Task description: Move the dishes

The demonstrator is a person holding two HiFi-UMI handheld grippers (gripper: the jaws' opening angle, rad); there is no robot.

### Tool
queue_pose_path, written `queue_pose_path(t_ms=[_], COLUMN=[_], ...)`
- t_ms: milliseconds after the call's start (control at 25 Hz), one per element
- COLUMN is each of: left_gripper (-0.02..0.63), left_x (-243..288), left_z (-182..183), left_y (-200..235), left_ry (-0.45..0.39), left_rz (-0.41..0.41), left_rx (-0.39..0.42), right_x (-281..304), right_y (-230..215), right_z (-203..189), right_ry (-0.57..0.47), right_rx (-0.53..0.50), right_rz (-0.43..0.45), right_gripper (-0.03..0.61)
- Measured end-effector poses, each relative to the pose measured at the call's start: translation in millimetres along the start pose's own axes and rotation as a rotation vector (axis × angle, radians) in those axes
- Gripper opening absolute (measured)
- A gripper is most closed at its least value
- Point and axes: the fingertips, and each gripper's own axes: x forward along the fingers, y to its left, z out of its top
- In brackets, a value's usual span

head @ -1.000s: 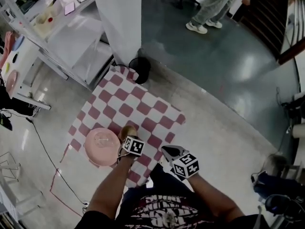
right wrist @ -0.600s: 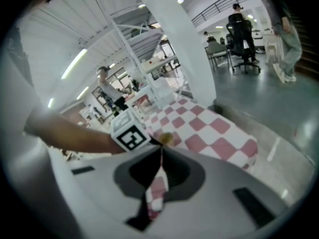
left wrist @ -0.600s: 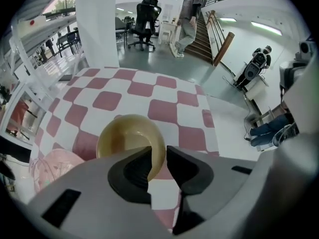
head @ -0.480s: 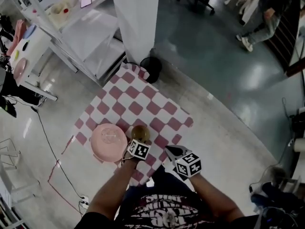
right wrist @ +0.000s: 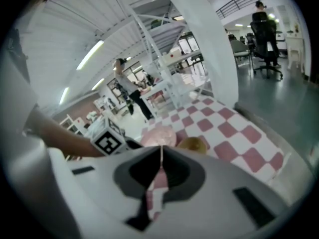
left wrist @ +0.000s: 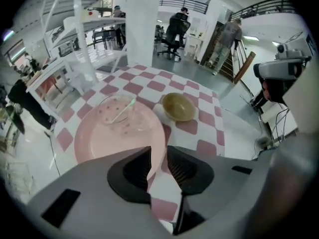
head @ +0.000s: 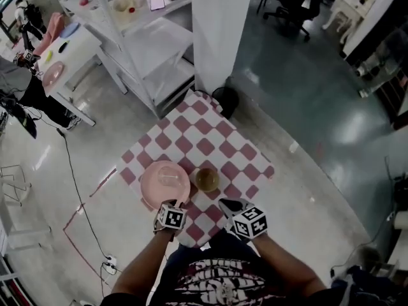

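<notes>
Head view: pillar [head: 220, 30], bin [head: 224, 99] beyond cloth [head: 210, 132] w/ pink plate [head: 150, 187].

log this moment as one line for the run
left gripper: open, jaws just opened, nothing gripped; right gripper: shut, empty; brown bowl: on checkered cloth beside pink plate; glass bowl: on pink plate

- We stood in what looked like an open lab or office workspace, not a home.
- We saw white metal shelving [head: 159, 50] stacked with gear, a broad white column [head: 220, 37] and a glossy grey floor [head: 306, 107].
- We noted a black office chair [head: 296, 8], a cable [head: 72, 177] trailing over the floor, and an upper-level railing [left wrist: 182, 3].
</notes>
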Motion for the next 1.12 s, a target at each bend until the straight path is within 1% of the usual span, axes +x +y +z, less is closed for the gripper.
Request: queue_pose_path(t_ms=[80,160,280,440,640,800,880,1000,1120], left_gripper=[0.129,0.129,0.132,0.133,0.151,0.152,0.152,0.152,0.152], left_x=[-11.2,-23.3,-34.7,-36.5,-36.0,-29.1,-27.4,-24.8,-22.5], left_z=[-18.0,-25.8,-23.9,-21.5,-5.4,6.7,13.9,25.0,41.5], left_y=[18.1,31.6,42.5,46.0,51.0,64.6,74.5,87.7,104.4], left_ry=[0.008,0.001,-0.034,-0.048,-0.078,-0.069,-0.063,-0.052,-0.041], left_rz=[0.030,0.063,0.083,0.064,0.046,0.048,0.049,0.028,0.025], left_rx=[-0.050,-0.076,-0.084,-0.079,-0.053,-0.049,-0.064,-0.117,-0.126], right_x=[6.2,10.6,15.5,21.7,23.8,22.8,21.5,18.7,17.0], right_y=[12.6,22.3,33.3,46.0,53.5,51.4,50.2,48.5,47.3], right_z=[-0.4,-0.6,2.2,5.5,1.3,-3.9,-6.2,-9.8,-16.3], right_ry=[0.008,0.014,0.014,0.010,0.012,0.000,-0.005,-0.015,-0.025], right_rx=[-0.019,-0.035,-0.046,-0.057,-0.043,-0.014,0.002,0.033,0.073], right_rz=[0.013,0.020,0.024,0.024,0.002,-0.029,-0.046,-0.071,-0.096], right_gripper=[0.035,0.035,0.036,0.037,0.035,0.035,0.035,0.035,0.035])
